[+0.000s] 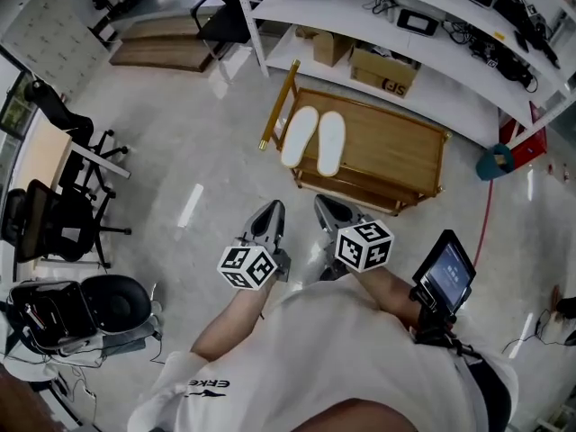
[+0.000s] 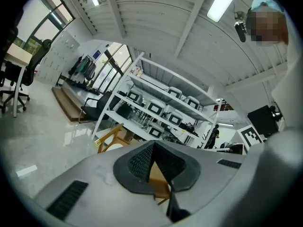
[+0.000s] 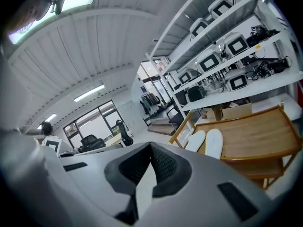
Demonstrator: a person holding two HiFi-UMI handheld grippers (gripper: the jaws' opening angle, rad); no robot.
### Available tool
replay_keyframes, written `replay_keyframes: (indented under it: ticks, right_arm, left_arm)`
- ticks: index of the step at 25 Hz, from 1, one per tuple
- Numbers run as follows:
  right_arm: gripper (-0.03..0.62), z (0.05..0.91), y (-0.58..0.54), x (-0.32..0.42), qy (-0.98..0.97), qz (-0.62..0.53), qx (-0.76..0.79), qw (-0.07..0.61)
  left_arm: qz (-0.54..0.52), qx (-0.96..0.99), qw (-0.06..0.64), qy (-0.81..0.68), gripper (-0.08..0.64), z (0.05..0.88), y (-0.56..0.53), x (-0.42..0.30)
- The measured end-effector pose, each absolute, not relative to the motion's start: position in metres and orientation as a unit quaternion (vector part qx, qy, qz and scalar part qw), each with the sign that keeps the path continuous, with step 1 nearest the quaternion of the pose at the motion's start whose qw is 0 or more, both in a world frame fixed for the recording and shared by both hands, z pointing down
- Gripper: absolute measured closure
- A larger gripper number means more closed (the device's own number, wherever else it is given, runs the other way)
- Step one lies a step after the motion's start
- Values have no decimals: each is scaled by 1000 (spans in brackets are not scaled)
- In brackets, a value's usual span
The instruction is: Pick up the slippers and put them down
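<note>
Nearest: left gripper [image 1: 269, 211] and right gripper [image 1: 325, 205], two in all, each with jaws closed together on nothing. Beyond them, one low wooden table [image 1: 396, 147] carries two white slippers [image 1: 300, 136], side by side at its left end, well apart from both grippers. Farthest: two cardboard boxes [image 1: 384, 70] under a shelf [image 1: 360, 16], contents unseen.

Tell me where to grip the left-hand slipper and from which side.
Take the left slipper by its near end, coming in from the person's side. It lies flat on the wooden table, lengthwise toward that side, and the other slipper crowds one long edge.
</note>
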State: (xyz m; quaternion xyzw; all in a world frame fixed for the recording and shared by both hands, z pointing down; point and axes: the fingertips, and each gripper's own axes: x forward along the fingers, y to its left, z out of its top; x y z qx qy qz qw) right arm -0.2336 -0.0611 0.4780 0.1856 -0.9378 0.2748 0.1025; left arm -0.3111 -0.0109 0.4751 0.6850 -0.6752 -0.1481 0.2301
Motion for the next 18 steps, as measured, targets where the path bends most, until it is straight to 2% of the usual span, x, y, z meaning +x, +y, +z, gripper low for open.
replay_keyframes:
  ticks: [18]
  right_arm:
    - [594,536,-187,-233,-908,322,227,142]
  left_arm:
    - [-87,673,290,-675,557,532,-130,-336]
